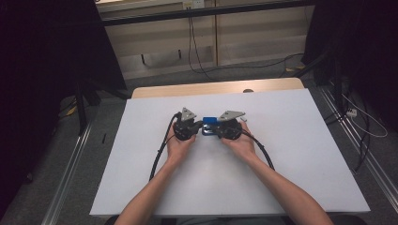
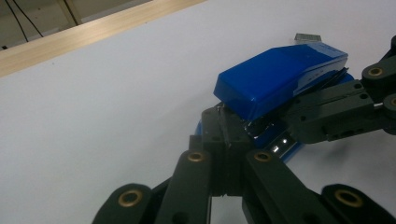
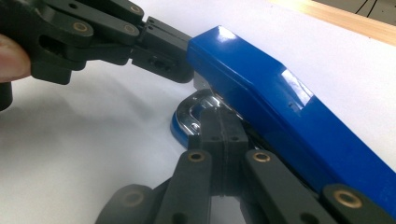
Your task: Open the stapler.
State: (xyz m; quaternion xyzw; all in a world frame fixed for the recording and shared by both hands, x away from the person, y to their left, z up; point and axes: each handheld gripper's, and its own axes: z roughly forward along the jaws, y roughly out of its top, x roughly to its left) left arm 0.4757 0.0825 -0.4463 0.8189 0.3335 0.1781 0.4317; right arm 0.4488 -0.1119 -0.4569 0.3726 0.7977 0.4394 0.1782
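A blue stapler (image 1: 210, 123) lies on the middle of the white table (image 1: 291, 154), with its top cover (image 2: 280, 74) lifted off the chrome inner part and blue base (image 3: 180, 127). My left gripper (image 1: 193, 125) is shut, its tips (image 2: 223, 122) pressed against one end of the stapler under the cover. My right gripper (image 1: 224, 128) is also shut, and its joined tips (image 3: 219, 122) are pushed into the gap between cover and base from the other side. The right gripper (image 2: 295, 116) reaches under the cover in the left gripper view. The left gripper (image 3: 186, 58) touches the cover's end in the right gripper view.
A small grey metal strip (image 2: 308, 37) lies on the table just beyond the stapler. A wooden edge (image 1: 216, 87) runs along the table's far side. Cables (image 1: 162, 150) trail from both grippers toward the person. Dark stands and floor rails flank the table.
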